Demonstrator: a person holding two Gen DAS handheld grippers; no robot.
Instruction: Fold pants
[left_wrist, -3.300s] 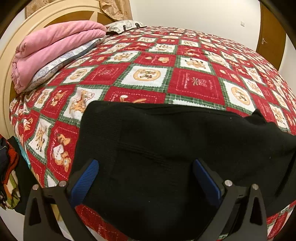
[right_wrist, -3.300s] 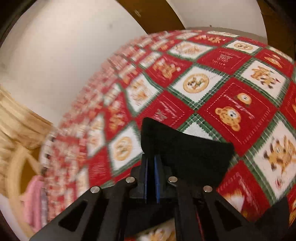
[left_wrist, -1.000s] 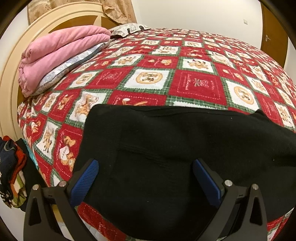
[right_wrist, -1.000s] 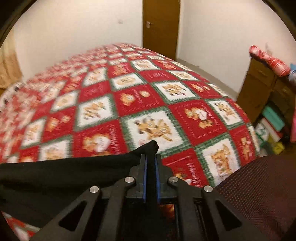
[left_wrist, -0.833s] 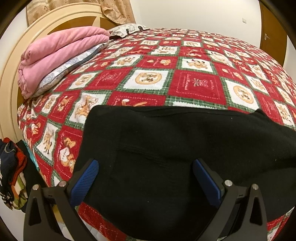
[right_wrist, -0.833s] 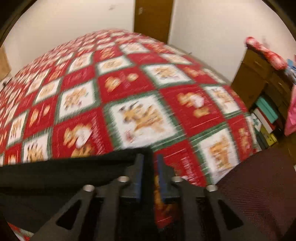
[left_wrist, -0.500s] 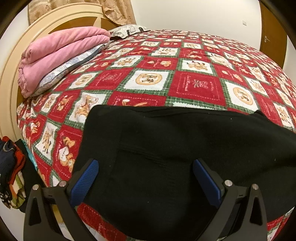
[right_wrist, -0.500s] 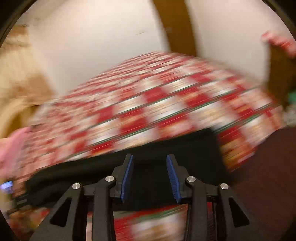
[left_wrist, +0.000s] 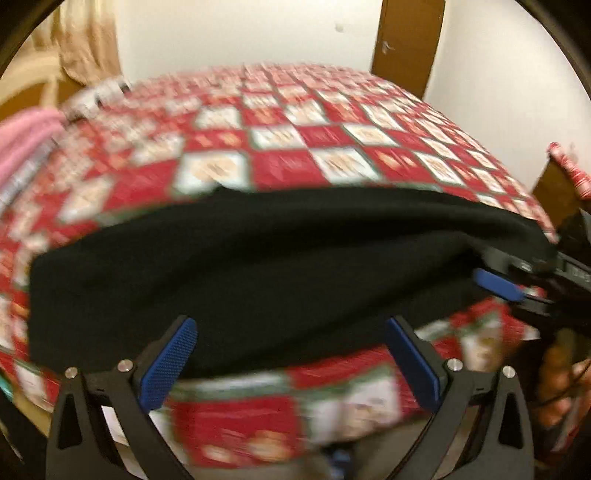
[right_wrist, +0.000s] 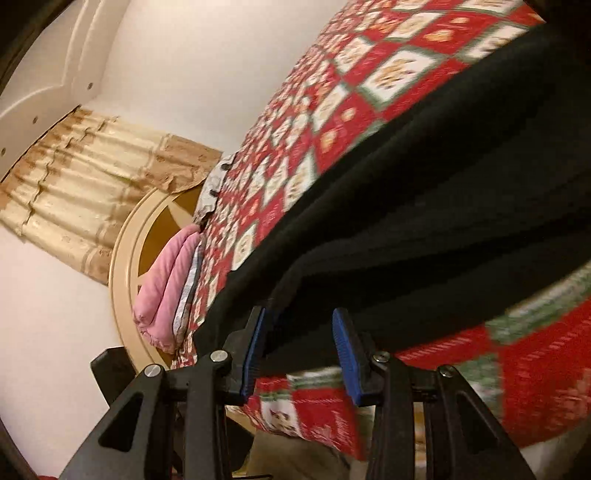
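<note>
Holding both grippers open: my left gripper and right gripper sit at the near edge of the pants folded on the bed.

Black pants are seen folded lengthwise along the near edge of the red patchwork bedspread. The left gripper is held wide open just before them, the right gripper poking in beside.
</note>
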